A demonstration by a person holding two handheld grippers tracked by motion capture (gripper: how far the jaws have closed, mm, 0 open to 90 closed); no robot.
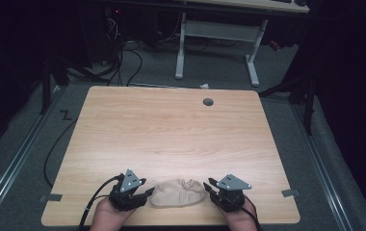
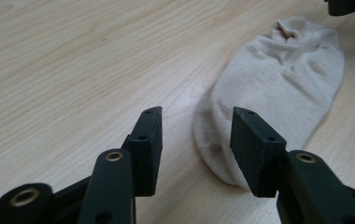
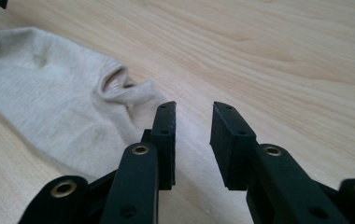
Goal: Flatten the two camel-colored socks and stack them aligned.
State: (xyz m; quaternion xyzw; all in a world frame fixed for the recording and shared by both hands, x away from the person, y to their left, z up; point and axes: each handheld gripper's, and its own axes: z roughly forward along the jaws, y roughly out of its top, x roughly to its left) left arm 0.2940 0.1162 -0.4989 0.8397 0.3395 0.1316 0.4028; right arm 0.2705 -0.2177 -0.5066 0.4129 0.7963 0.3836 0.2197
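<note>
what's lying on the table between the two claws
A beige sock lies flat on the table between the left claw and right claw, clearest in the high view.

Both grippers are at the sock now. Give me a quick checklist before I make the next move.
1. Sock flat on the table, near the front edge: ok.
2. Left gripper open, nothing pinched: ok.
3. Right gripper open, nothing pinched: ok.
4. Left gripper lined up with the sock's end; the cloth lies partly between its jaws: ok.
5. Right gripper lined up with the sock's opening: not ok, the cloth lies beside one jaw, not between them.
6. Second layer under the sock: cannot tell.
</note>
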